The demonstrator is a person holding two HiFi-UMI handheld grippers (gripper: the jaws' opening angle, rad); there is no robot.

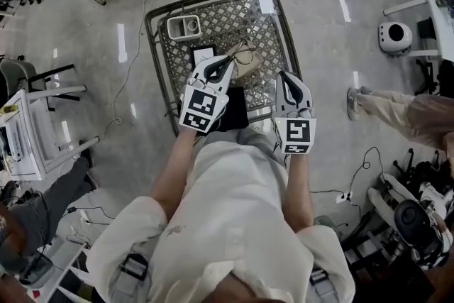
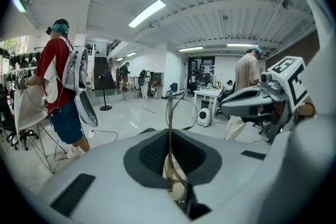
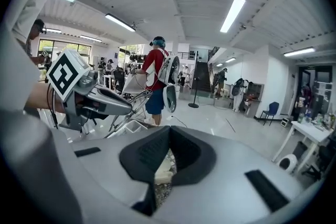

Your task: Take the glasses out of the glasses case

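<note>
My left gripper (image 1: 228, 62) is shut on thin wire-framed glasses (image 1: 240, 51), held above the table. In the left gripper view the glasses (image 2: 177, 105) stick up from between the closed jaws of the left gripper (image 2: 169, 134), one lens ring showing. The beige glasses case (image 1: 250, 70) lies on the mesh table just beyond the left gripper's tip. My right gripper (image 1: 284, 79) hovers to the right of the case, jaws shut with nothing seen between them. Through the gap under the jaws of the right gripper (image 3: 168, 139), a bit of the beige case (image 3: 159, 169) shows below.
The mesh-topped metal table (image 1: 213, 14) carries a white tray (image 1: 183, 26) at the back left, a black-edged card (image 1: 203, 54) and a black pad (image 1: 233, 110) near the front. People, chairs and cables stand around on the grey floor.
</note>
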